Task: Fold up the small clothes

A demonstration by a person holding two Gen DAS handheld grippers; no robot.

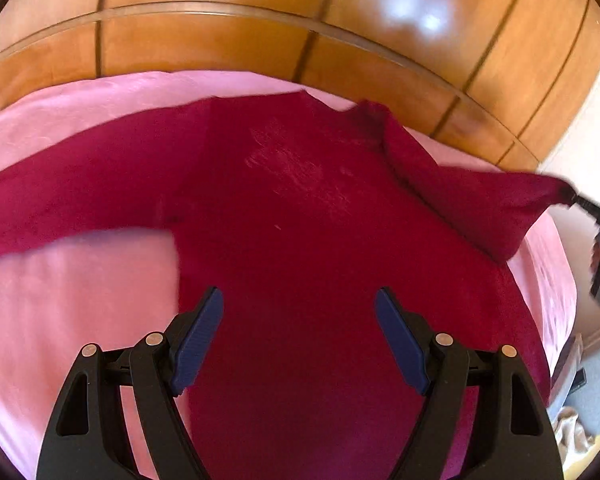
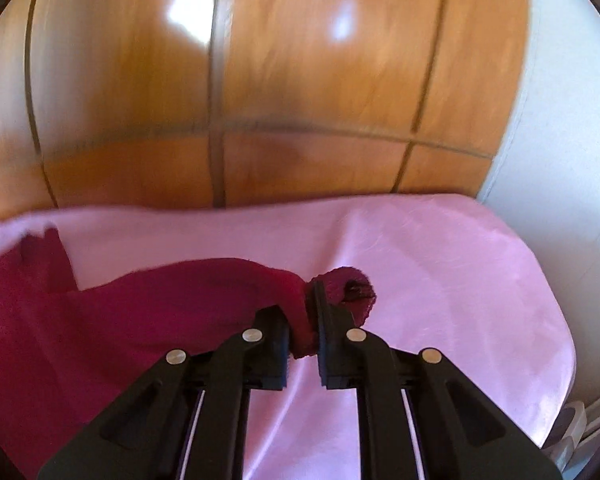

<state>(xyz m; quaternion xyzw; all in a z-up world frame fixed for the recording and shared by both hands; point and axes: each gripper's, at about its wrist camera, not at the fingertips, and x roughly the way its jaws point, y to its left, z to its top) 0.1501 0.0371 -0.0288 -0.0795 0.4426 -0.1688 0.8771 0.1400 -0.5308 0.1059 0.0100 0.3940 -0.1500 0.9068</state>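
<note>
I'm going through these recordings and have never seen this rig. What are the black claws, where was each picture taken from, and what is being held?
There is no robot: a person holds a two-finger gripper in each hand, each with a camera looking along its fingers. The left view shows the left gripper open above a dark red long-sleeved top spread on a pink sheet. The right view shows the right gripper shut on one sleeve end, lifting it. Wooden panels stand behind.

One dark red garment [image 1: 300, 208]; one pink sheet [image 1: 80, 300]; two tongs: left [image 1: 299, 300], right [image 2: 303, 322].
</note>
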